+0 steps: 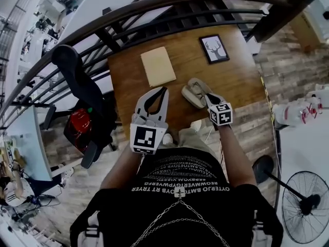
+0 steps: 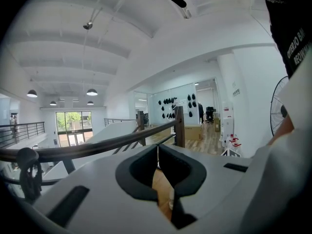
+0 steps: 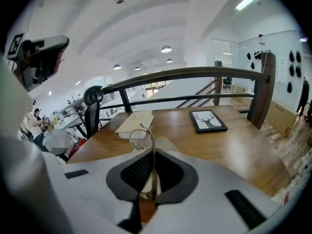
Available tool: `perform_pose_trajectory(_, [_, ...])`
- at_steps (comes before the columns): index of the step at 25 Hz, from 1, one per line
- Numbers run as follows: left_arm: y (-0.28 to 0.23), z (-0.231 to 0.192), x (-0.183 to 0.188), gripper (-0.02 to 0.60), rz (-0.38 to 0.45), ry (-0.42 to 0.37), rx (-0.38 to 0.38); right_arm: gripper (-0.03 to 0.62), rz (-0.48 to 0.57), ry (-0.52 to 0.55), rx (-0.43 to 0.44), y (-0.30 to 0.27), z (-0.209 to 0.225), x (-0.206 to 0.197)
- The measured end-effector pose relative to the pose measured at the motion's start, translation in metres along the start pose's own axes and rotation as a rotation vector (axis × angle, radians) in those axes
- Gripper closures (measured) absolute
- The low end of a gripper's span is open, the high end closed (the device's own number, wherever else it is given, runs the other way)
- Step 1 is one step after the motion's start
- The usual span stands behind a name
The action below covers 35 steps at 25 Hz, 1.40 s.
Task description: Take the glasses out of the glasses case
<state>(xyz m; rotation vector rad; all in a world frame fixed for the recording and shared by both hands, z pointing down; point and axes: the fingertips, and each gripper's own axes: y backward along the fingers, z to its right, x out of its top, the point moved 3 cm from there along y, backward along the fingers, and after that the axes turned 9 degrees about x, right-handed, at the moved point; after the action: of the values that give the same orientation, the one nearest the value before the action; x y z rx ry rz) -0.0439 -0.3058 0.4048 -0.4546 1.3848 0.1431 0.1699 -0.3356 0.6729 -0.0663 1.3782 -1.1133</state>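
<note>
An open beige glasses case (image 1: 191, 93) lies on the wooden table (image 1: 128, 86), near its front edge. My right gripper (image 1: 206, 96) hangs over the case, shut on thin wire-framed glasses (image 3: 152, 143). In the right gripper view a lens rim curls out to the left of the jaws, lifted above the pale case (image 3: 166, 144) behind them. My left gripper (image 1: 165, 90) hovers left of the case, pointing across the table. Its jaws meet at the tips with nothing between them (image 2: 157, 148). The glasses themselves are too small to make out in the head view.
A beige notebook (image 1: 158, 66) lies at the table's middle and a framed deer picture (image 1: 214, 48) at its far right. A dark railing (image 1: 154, 6) runs behind the table. A black office chair (image 1: 77, 81) stands left, a floor fan (image 1: 303, 205) at the right.
</note>
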Motion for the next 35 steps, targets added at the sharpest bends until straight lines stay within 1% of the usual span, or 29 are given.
perform_pose_trajectory(5, [0.006, -0.015, 0.009, 0.552, 0.019, 0.000, 0.022, 0.565, 0.117, -0.009, -0.006, 0.027, -0.020, 0.024])
perform_pose_trajectory(10, [0.012, -0.023, 0.013, 0.552, 0.034, -0.008, 0.023, 0.565, 0.245, -0.013, 0.001, 0.059, -0.040, 0.056])
perform_pose_trajectory(18, [0.019, -0.022, 0.019, 0.552, 0.060, -0.009, -0.002, 0.565, 0.388, 0.032, 0.007, 0.108, -0.078, 0.099])
perform_pose_trajectory(24, [0.025, -0.024, 0.020, 0.552, 0.070, -0.011, -0.020, 0.565, 0.463, 0.090, 0.002, 0.136, -0.106, 0.124])
perform_pose_trajectory(28, [0.026, -0.022, 0.019, 0.552, 0.076, -0.013, -0.037, 0.565, 0.518, 0.094, 0.012, 0.149, -0.118, 0.137])
perform_pose_trajectory(35, [0.030, -0.021, 0.021, 0.552, 0.090, -0.019, -0.061, 0.565, 0.591, 0.138, 0.013, 0.176, -0.142, 0.158])
